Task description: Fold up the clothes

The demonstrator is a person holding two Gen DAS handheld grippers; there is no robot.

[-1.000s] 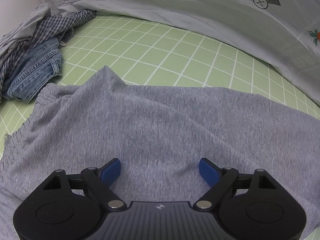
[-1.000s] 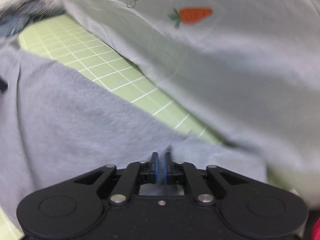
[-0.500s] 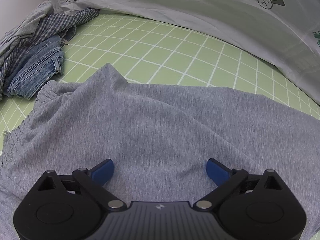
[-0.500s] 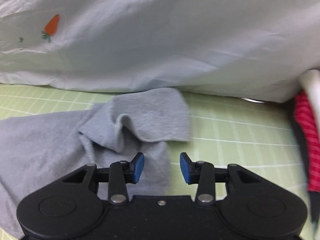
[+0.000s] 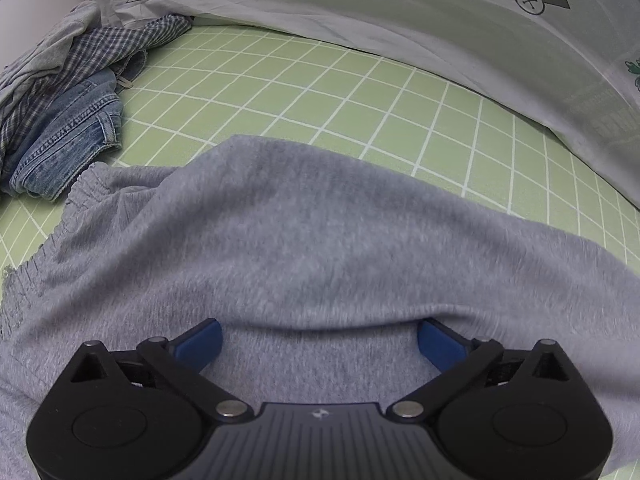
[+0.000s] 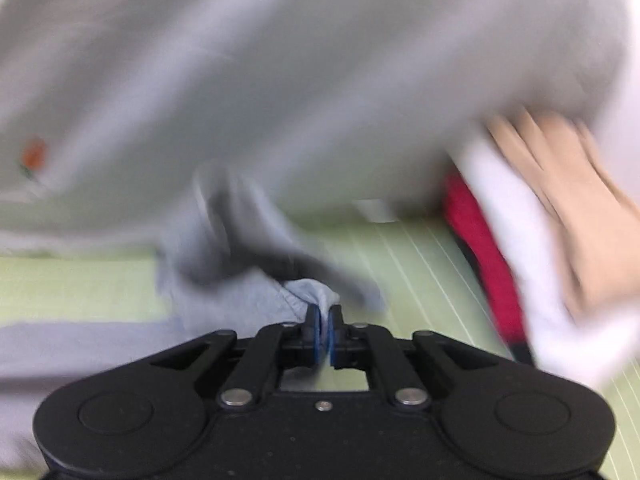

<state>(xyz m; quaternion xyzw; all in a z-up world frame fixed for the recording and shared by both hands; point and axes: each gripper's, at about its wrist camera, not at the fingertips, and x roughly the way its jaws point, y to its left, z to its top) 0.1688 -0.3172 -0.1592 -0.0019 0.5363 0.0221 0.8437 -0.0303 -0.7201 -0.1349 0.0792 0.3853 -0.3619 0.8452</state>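
Observation:
A grey knit garment (image 5: 304, 240) with a gathered waistband at its left edge lies spread on the green grid mat (image 5: 360, 92). My left gripper (image 5: 320, 336) is open just over it, blue pads wide apart, and a raised fold of the cloth runs between them. In the blurred right wrist view, my right gripper (image 6: 325, 330) is shut on a bunched corner of the grey garment (image 6: 248, 280), which trails away to the left.
Denim jeans (image 5: 68, 136) and a checked shirt (image 5: 108, 44) are piled at the mat's far left. A pale printed sheet (image 5: 400, 4) forms the backdrop. To the right lie red (image 6: 484, 248), white (image 6: 516, 220) and beige clothes (image 6: 576, 208).
The right gripper, open half a second ago, has shut on a corner of the grey garment and is moving fast. The left gripper sank closer to the cloth, where a fold rose.

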